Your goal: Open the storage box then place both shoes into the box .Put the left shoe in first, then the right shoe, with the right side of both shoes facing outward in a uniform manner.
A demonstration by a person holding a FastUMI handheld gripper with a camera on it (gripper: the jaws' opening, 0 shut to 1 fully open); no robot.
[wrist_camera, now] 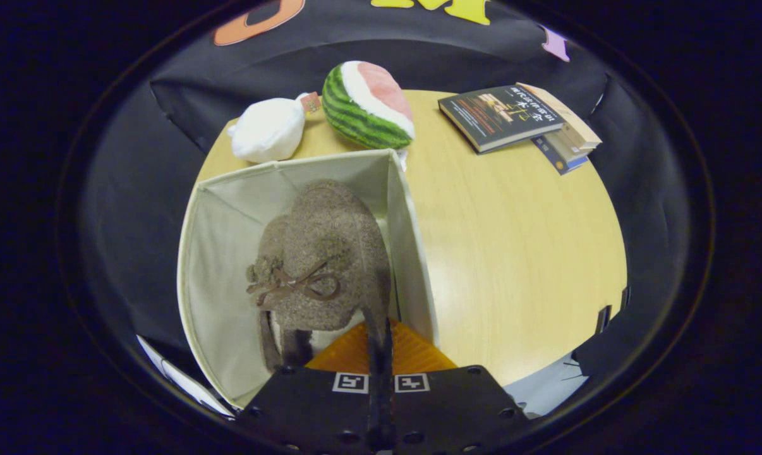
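— Right, where are we? The gripper (379, 344) has its fingers pinched tight on the rim of a brown shoe (324, 253), hanging it over the open box (220, 253).
— So the lid's done?
— Looks it. I can't make out another shoe inside, so I'd guess this is the first, second to come.

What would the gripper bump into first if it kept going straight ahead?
Nothing new at first: the gripper is shut on the brown shoe. Pushed on, the shoe would probably meet the storage box, likely its floor or far wall; depth is unclear.
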